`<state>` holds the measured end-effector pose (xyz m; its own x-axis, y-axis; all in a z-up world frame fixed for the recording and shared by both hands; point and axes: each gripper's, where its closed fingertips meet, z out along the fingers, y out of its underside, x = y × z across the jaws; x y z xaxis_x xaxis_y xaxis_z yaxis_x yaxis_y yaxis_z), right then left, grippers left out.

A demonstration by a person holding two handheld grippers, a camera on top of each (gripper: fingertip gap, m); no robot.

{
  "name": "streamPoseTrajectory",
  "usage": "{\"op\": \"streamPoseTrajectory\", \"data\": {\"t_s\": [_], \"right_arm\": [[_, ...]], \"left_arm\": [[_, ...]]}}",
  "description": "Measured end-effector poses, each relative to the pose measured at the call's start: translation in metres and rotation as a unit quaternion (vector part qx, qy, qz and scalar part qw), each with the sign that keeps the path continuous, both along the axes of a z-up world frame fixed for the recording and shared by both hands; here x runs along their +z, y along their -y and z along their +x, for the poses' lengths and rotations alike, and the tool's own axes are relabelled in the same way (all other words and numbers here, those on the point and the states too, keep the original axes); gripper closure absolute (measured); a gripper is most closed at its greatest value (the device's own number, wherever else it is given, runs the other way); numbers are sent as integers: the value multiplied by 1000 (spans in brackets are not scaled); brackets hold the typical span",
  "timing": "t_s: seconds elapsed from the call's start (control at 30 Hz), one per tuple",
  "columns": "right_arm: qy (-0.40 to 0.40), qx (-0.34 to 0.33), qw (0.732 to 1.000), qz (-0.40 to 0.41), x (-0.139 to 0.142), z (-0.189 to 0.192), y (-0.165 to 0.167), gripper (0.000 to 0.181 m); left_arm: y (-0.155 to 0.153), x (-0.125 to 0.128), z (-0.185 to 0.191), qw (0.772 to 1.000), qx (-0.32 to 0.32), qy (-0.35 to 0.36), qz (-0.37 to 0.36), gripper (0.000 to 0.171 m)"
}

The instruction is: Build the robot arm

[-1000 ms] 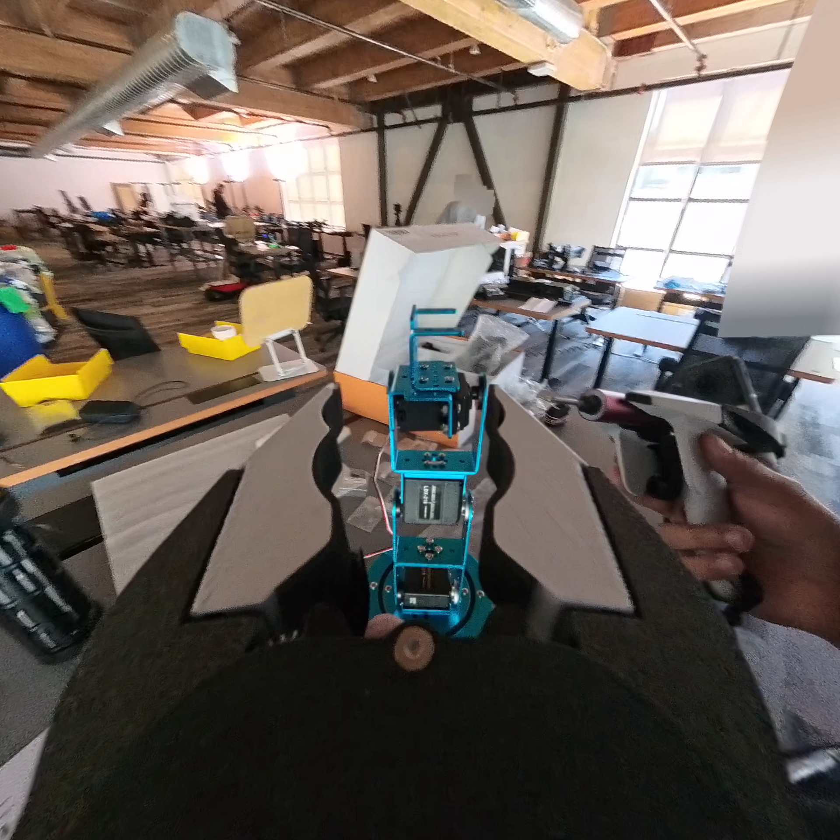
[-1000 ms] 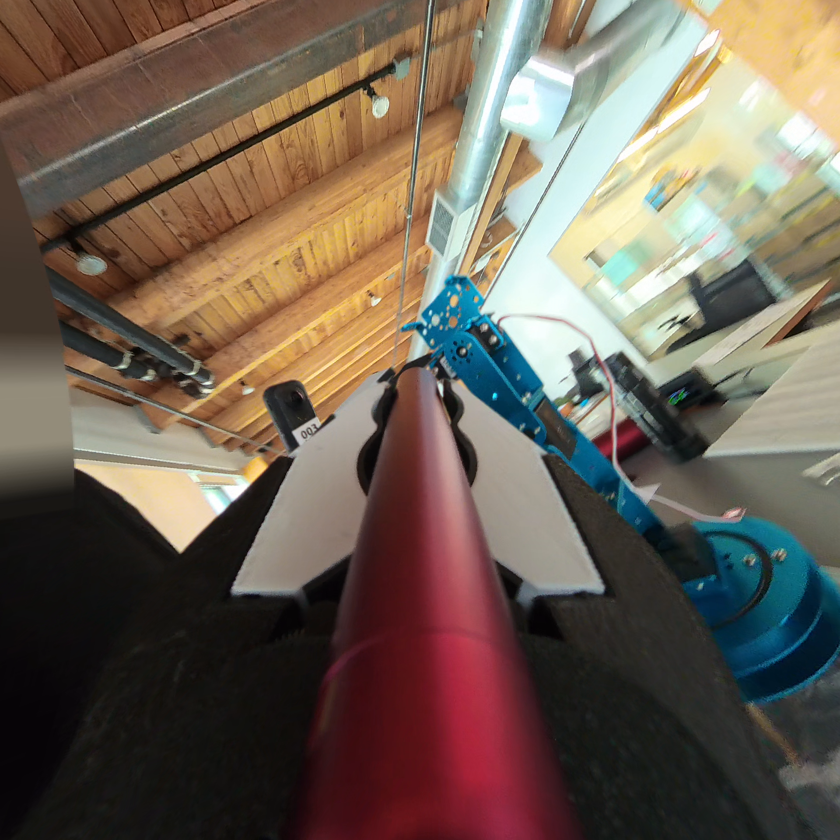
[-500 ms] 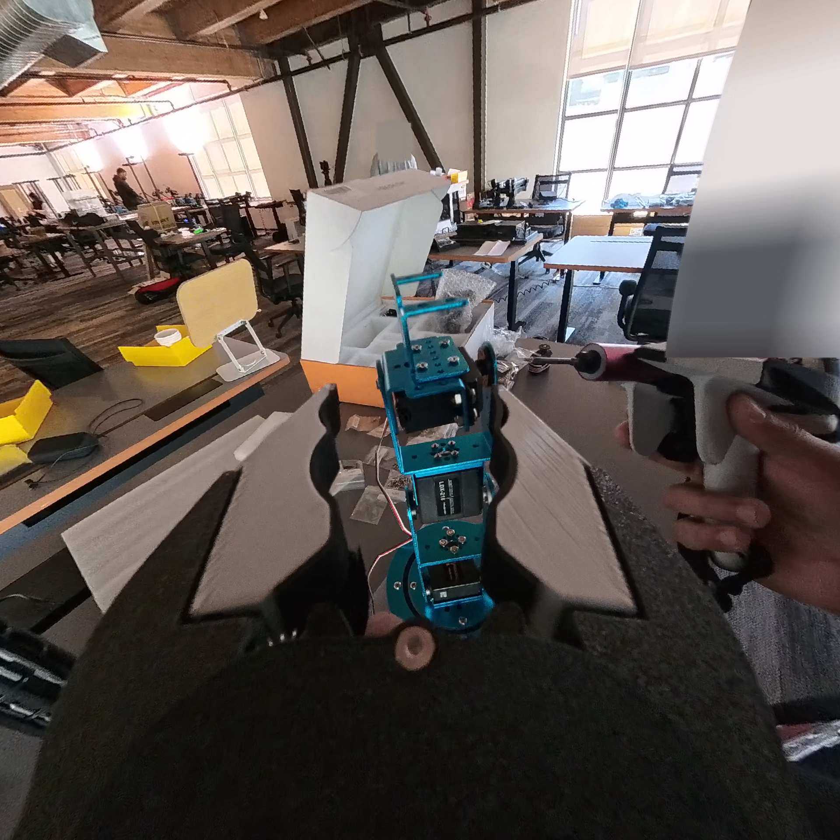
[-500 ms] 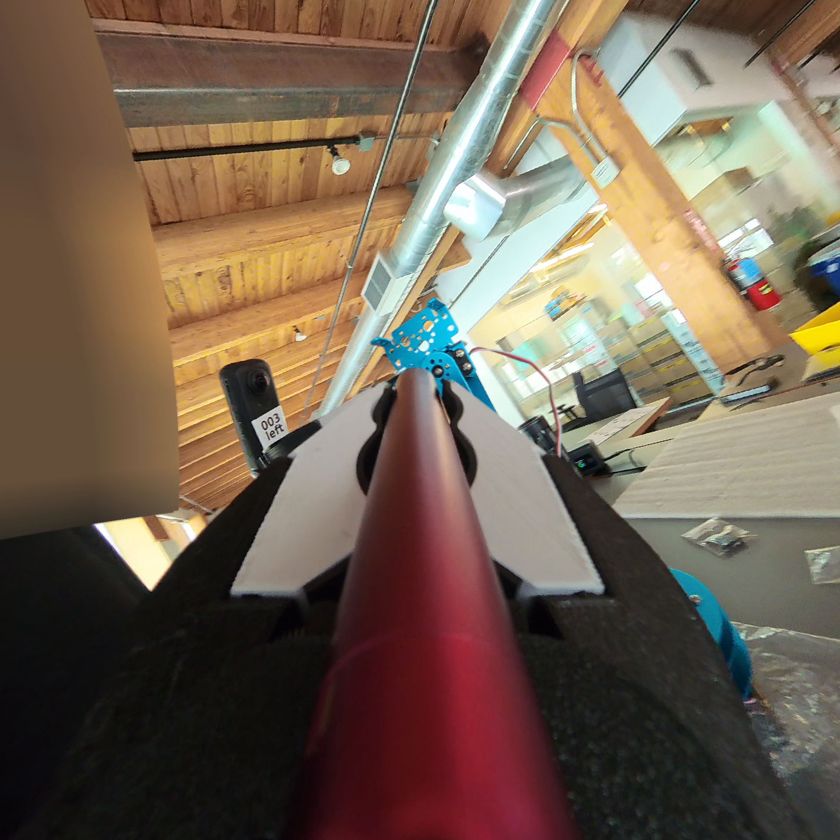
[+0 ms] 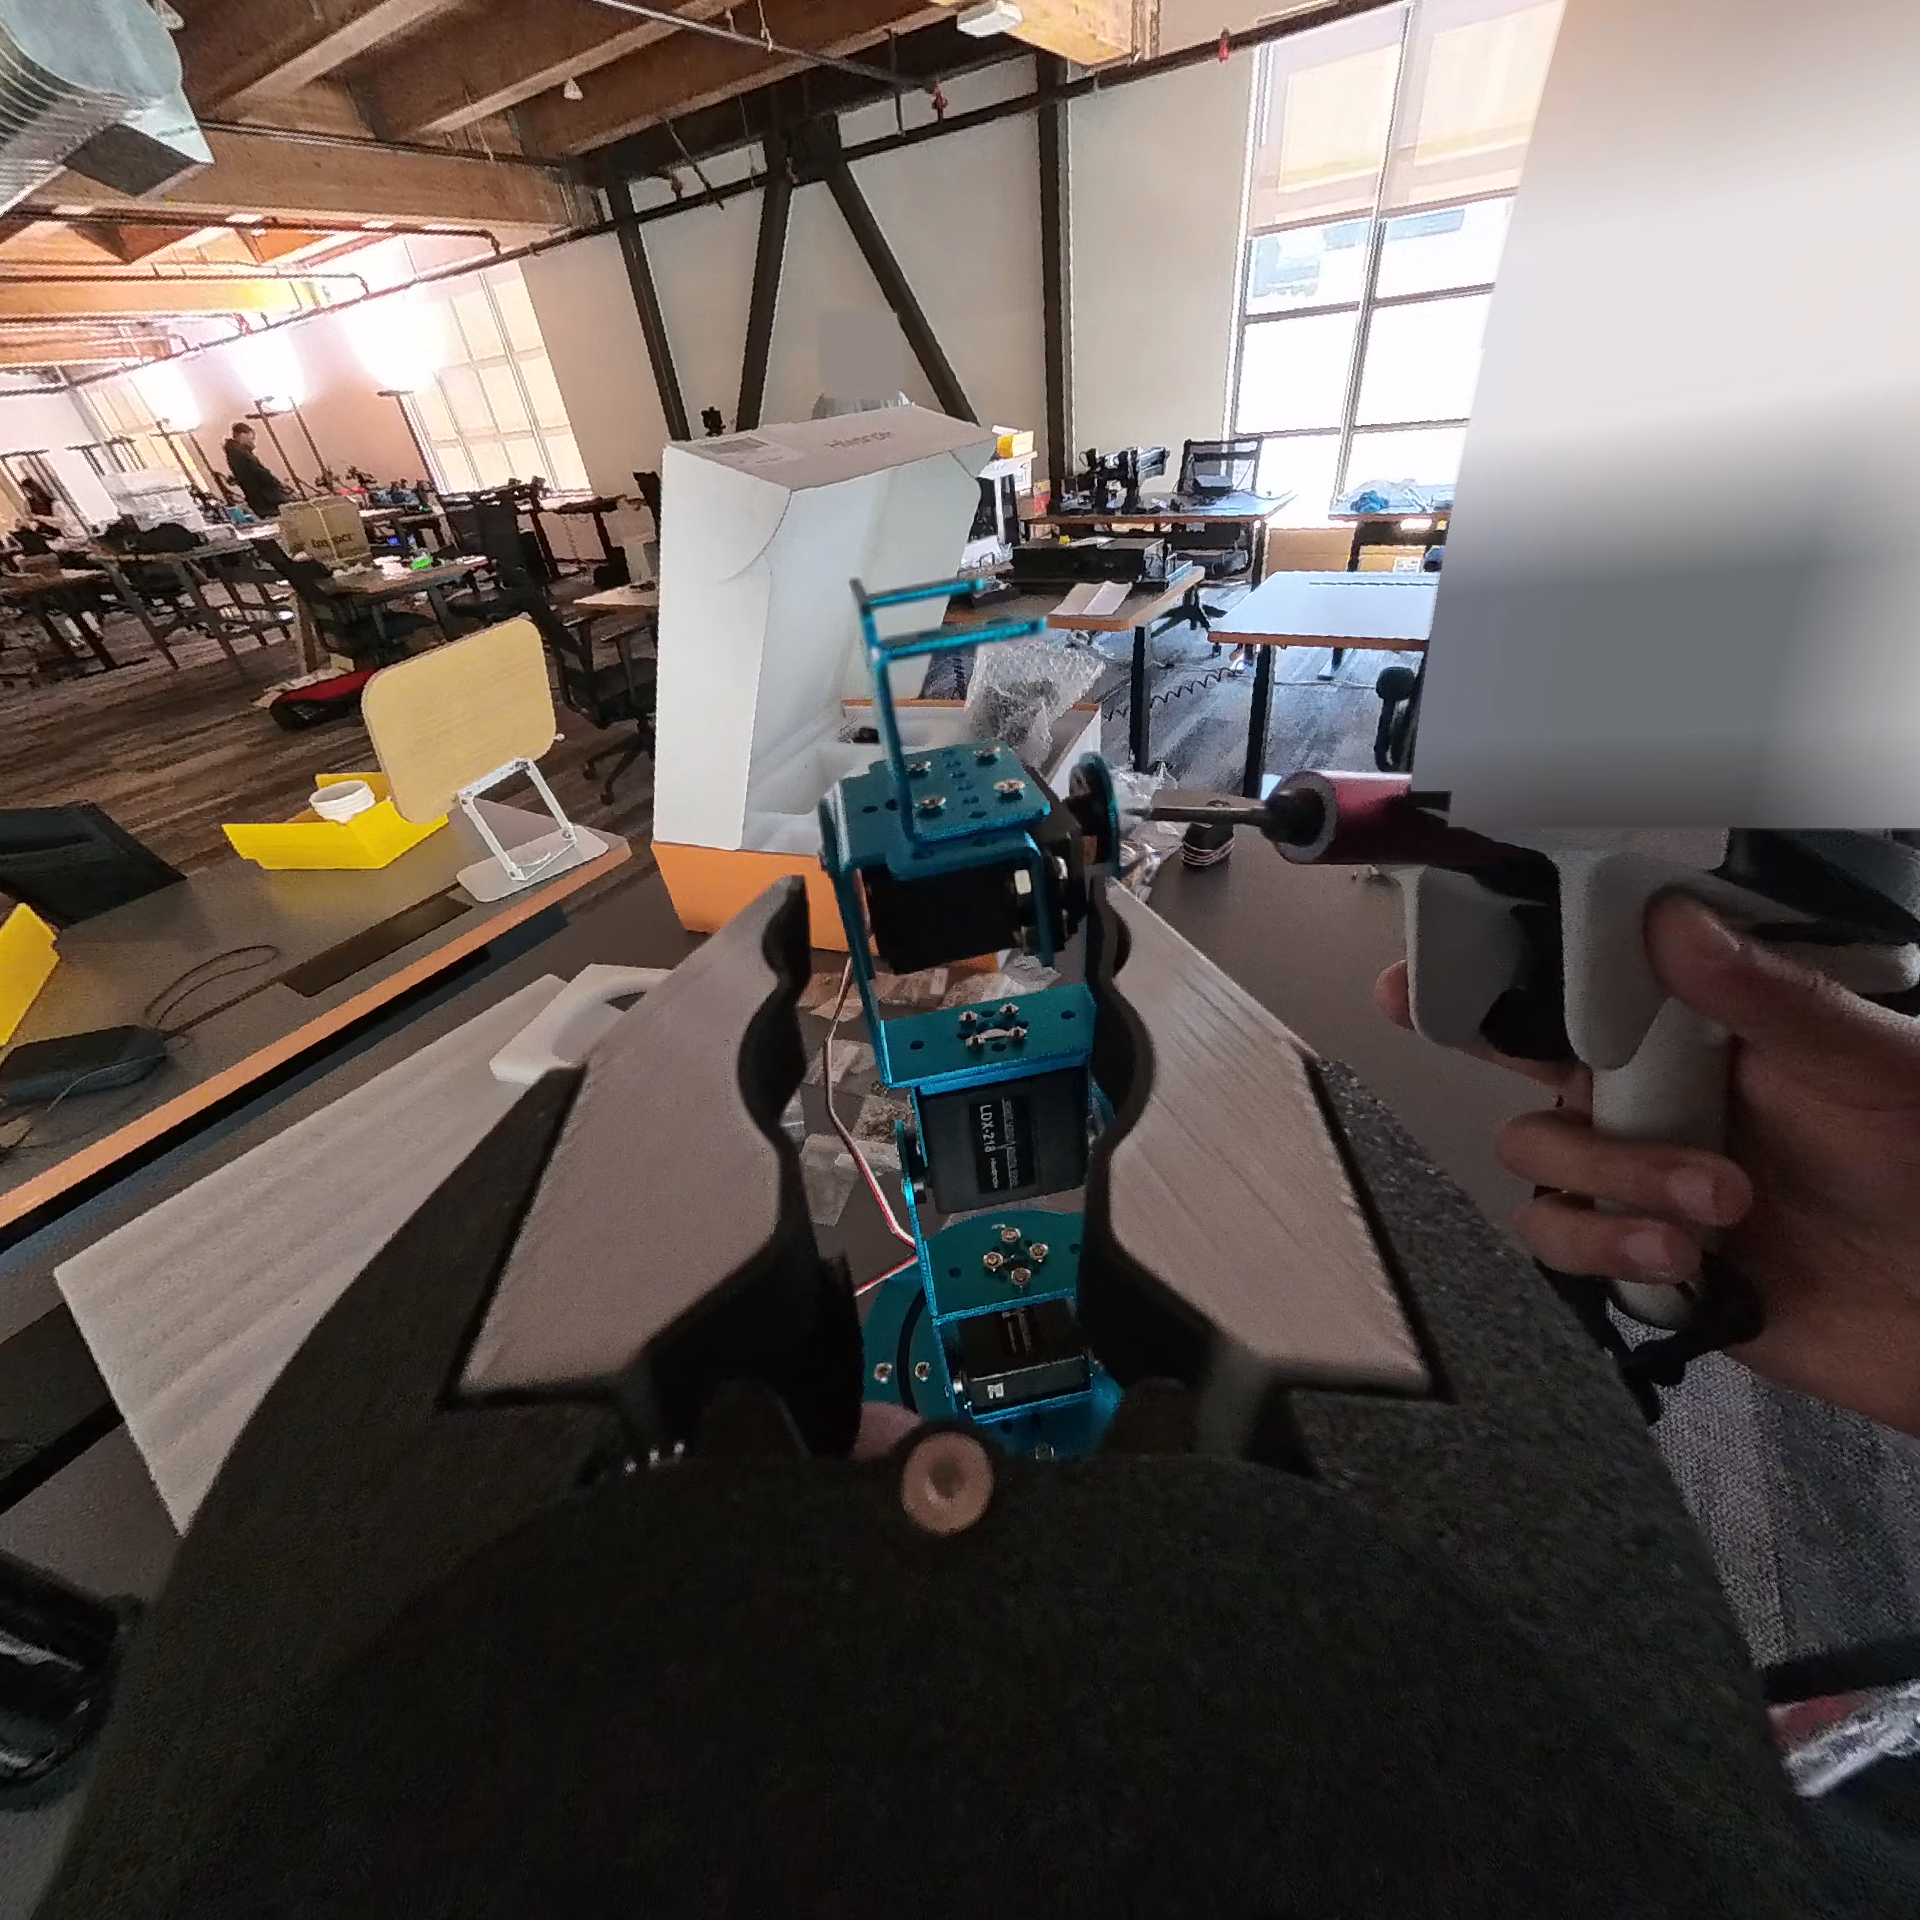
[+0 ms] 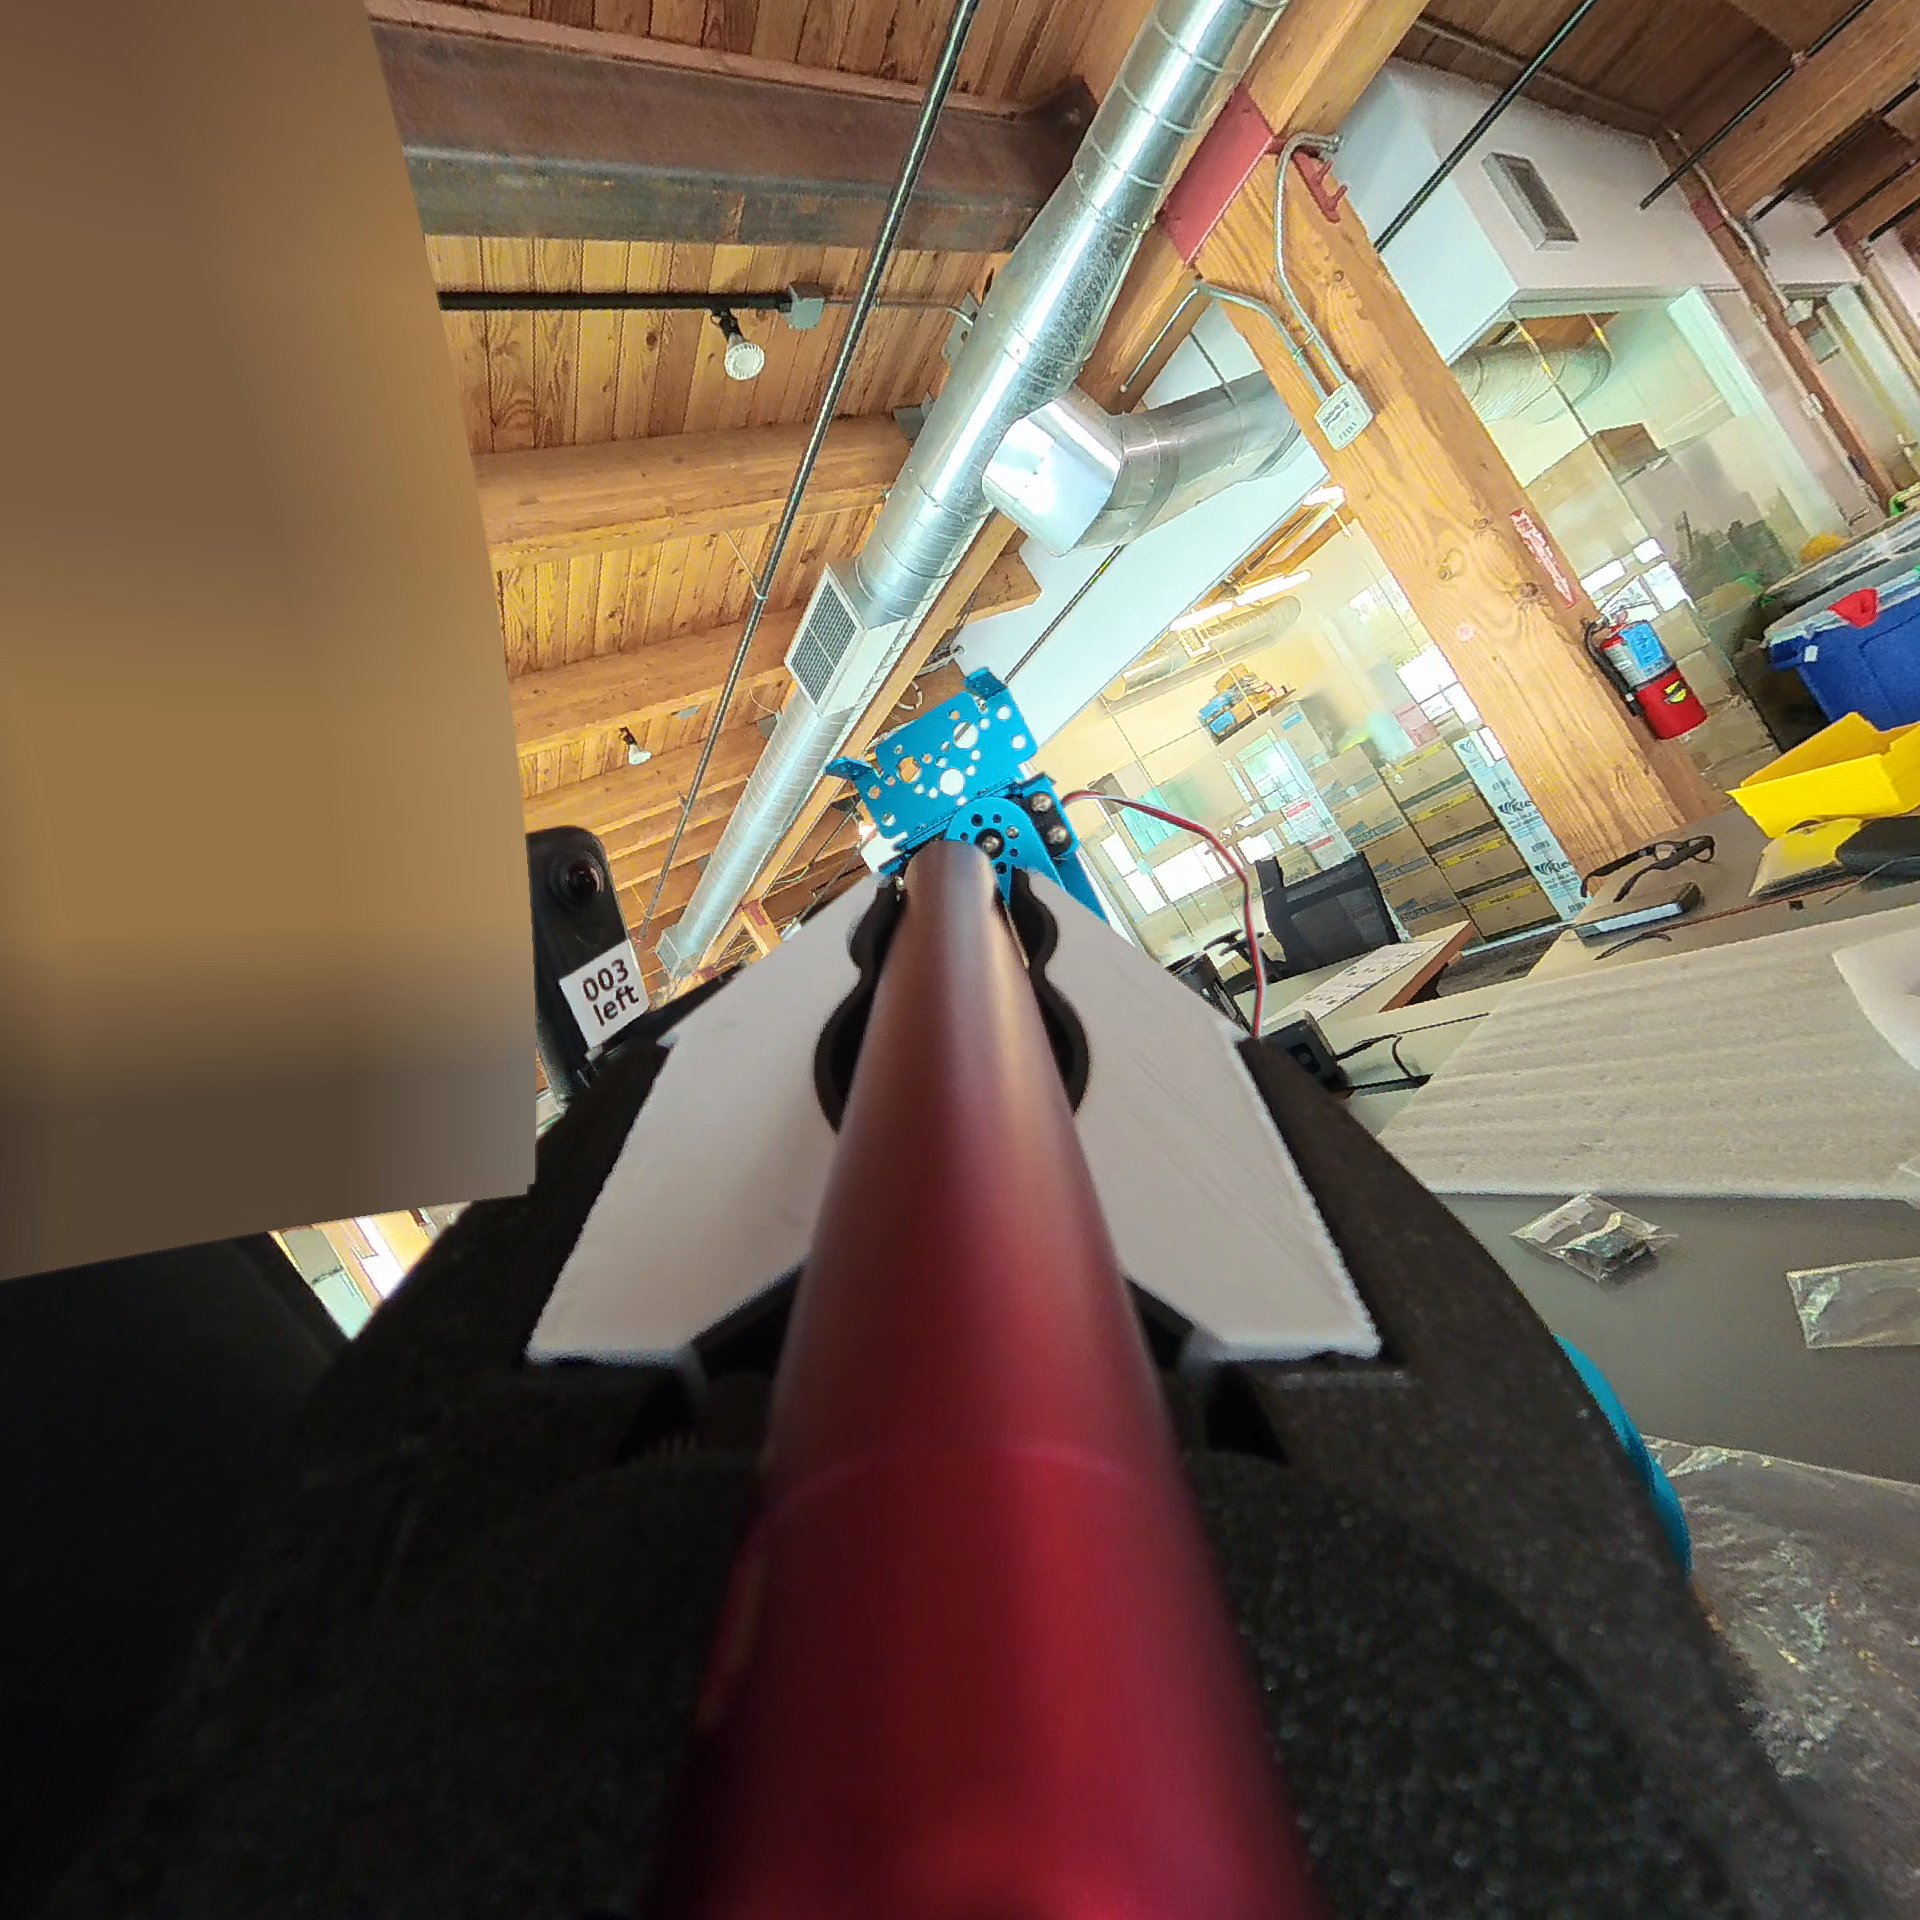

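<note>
Fingers of the left gripper (image 5: 951,1049) are bracketing the blue robot arm (image 5: 971,1049), apparently steadying it; actual clamping is unclear. Clenched, the right gripper (image 6: 951,914) is aiming a red screwdriver (image 6: 966,1351) at its joint.

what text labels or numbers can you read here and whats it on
I won't quote writing; here is what bears it.
Black servo on the blue arm: white print.
White box lid: faint grey print.
Black camera: white sticker, black print.
Wooden post: red sign, too small.
Red screwdriver: none visible.
</note>
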<state>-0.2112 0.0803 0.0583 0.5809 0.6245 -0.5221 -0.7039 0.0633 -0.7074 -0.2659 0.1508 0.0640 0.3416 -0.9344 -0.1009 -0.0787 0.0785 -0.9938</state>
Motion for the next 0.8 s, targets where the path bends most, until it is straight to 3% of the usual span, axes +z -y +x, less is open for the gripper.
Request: {"op": "streamPoseTrajectory", "data": {"t_s": [0.8], "right_arm": [[7,6,1000,-5,-1,2,-4,155]], "left_arm": [[3,8,2,1000,8,5,16,126]]}}
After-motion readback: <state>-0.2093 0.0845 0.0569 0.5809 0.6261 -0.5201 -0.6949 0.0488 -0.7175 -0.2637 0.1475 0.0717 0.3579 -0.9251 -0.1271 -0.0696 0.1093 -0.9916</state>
